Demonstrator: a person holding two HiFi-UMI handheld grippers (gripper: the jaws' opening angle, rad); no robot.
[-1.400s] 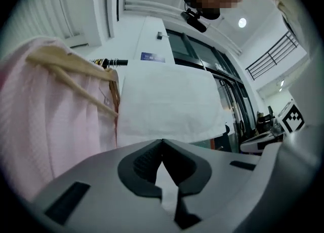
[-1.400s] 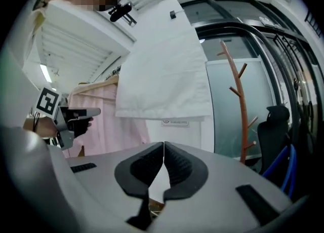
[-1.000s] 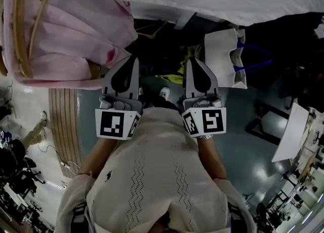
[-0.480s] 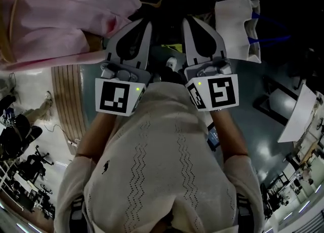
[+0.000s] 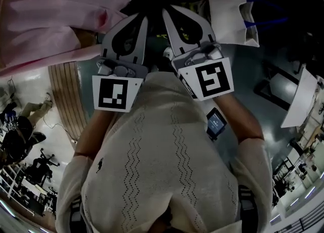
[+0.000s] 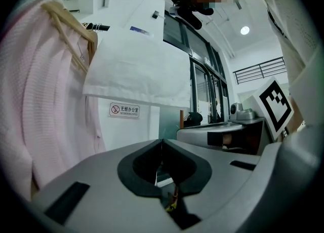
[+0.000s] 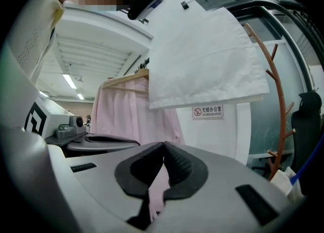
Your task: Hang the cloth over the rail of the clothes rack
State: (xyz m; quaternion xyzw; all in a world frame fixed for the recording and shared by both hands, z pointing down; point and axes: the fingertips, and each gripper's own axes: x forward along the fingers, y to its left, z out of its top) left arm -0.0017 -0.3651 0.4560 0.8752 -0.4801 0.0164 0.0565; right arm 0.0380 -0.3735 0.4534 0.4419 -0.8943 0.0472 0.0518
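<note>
Left gripper (image 6: 162, 142): jaws closed tip to tip, with nothing between the pads; held about level in front of the person's chest.
Right gripper (image 7: 163, 144): jaws also fully together and holding nothing; just beside the left gripper, its nose angled toward it in the head view.
White cloth (image 7: 202, 60): hangs as a broad, flat sheet high above both sets of jaws and well apart from them. Neither gripper touches it. In the left gripper view it sits above and slightly left of the closed tips; in the right gripper view, above and slightly right.
Cloth's support: the top edge runs up toward the dark curved bars (image 7: 273, 6) overhead. I cannot tell exactly what bears it.
Pink garment (image 6: 45, 100): on a wooden hanger (image 6: 68, 16), just left of the white cloth and to the left of the left gripper. Some of it shows through the slot below the right gripper's tips, behind the jaws rather than between them.
No-smoking sign (image 7: 207, 111): on the white wall below the cloth's lower edge.
Wooden coat stand (image 7: 281, 105): reddish-brown and branching, to the right of the cloth.
White bag (image 5: 230, 11): has blue handles and sits on the floor beyond the right gripper.
Person's top (image 5: 162, 176): cream knit, filling the lower part of the head view.
</note>
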